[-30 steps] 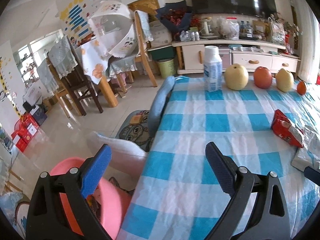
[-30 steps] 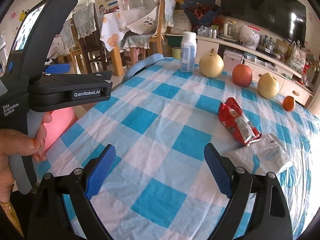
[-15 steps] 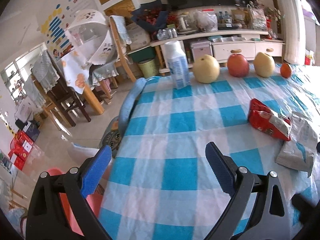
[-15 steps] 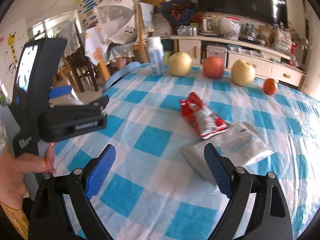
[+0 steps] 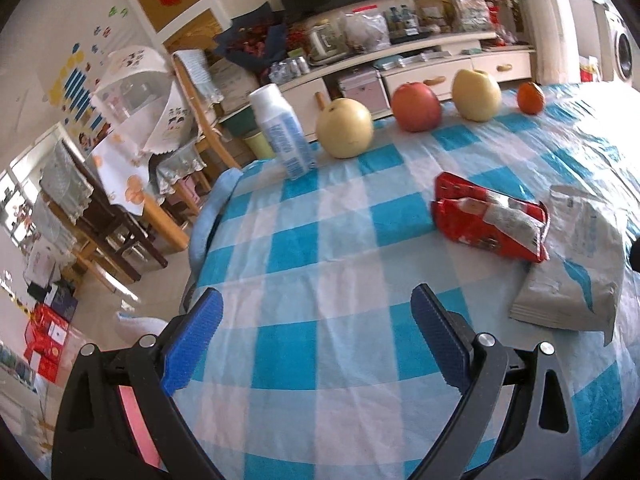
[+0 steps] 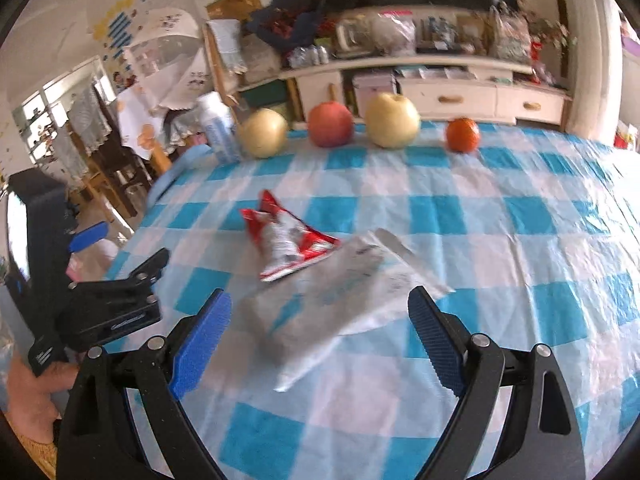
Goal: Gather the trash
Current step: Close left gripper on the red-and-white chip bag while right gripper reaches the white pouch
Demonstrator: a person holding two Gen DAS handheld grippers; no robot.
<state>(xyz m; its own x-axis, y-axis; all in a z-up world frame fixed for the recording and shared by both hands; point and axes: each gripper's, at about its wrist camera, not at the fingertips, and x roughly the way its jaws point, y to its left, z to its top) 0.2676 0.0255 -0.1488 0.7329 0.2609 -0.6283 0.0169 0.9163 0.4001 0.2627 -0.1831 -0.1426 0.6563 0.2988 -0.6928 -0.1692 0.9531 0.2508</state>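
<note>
While both grippers hang over the blue-and-white checked tablecloth, neither one has anything in it. The left gripper has its blue-padded jaws spread wide over bare cloth near the table's left edge. The right gripper is just as wide apart, and its jaws sit on either side of the near end of the flat white plastic pouch with pale blue print, which looks a bit blurry in that view. Can't tell if the pads are actually touching it, looks like they're above it.

The trash is two pieces lying together mid-table: that white pouch and a crumpled red-and-silver snack wrapper that lies on the pouch's far left corner, touching it. From the right wrist view the wrapper is just beyond the pouch, left of centre.

Along the far edge there's a row, left to right: a white bottle with a blue label, a yellow pear, a red apple, another yellow pear and a small orange tangerine. A bit of pink bin shows low down behind the left gripper's left finger.
</note>
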